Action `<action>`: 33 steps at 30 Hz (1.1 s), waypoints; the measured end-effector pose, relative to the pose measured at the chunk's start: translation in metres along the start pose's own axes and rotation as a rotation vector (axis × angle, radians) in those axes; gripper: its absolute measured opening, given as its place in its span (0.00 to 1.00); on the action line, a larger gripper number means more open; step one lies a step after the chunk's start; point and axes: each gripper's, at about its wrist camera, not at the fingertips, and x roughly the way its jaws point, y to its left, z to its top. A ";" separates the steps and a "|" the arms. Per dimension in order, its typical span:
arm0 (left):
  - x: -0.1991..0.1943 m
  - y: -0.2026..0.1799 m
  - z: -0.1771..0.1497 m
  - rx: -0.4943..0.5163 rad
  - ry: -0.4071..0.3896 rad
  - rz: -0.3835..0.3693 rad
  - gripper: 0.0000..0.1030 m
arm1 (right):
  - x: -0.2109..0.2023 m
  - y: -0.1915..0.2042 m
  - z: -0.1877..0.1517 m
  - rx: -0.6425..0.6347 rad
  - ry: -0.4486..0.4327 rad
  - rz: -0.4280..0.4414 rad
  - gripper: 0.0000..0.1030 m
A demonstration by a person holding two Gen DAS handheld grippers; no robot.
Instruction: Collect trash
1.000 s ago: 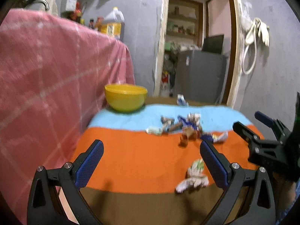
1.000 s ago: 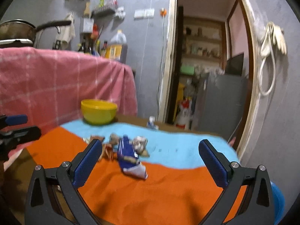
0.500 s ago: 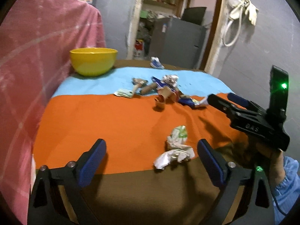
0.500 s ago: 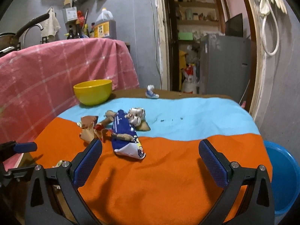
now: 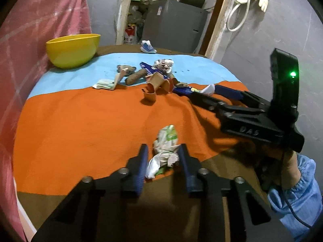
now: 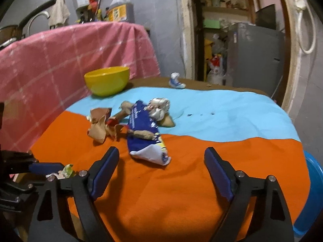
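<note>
My left gripper [image 5: 162,157] is closing on the wad [image 5: 164,151], a crumpled lump of white and green paper at 6 o'clock on the cloth [image 5: 80,121]. A second ago those jaws stood wide with the wad off to one side; now the blue pads sit on both sides of it, and I think they are just touching. So the first bit of trash is nearly mine.

My right gripper [image 6: 161,165] is closing too, but nothing is between its jaws yet. It has dropped lower toward the packet [image 6: 144,133], a shiny blue and white bag lying flat at 12 o'clock from it.

Past that sits a pile [image 5: 155,76] of torn brown paper and a silver foil ball, all wrinkly. The cloth is soft and fuzzy, with orange, light blue and brown stripes.

A round yellow bowl [image 5: 73,49], smooth plastic, stands at 10 o'clock. A blue tub [image 6: 313,181] peeks out at 3 o'clock.
</note>
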 end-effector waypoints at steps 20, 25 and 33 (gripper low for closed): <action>0.005 0.028 0.029 -0.203 -0.044 -0.015 0.12 | 0.006 0.010 0.001 -0.027 0.013 0.038 0.41; -0.003 0.022 0.029 -0.187 -0.089 0.021 0.11 | -0.011 0.017 -0.002 -0.084 -0.052 -0.028 0.40; -0.019 0.001 0.032 -0.116 -0.207 0.059 0.10 | -0.039 0.029 -0.004 -0.218 -0.198 -0.176 0.40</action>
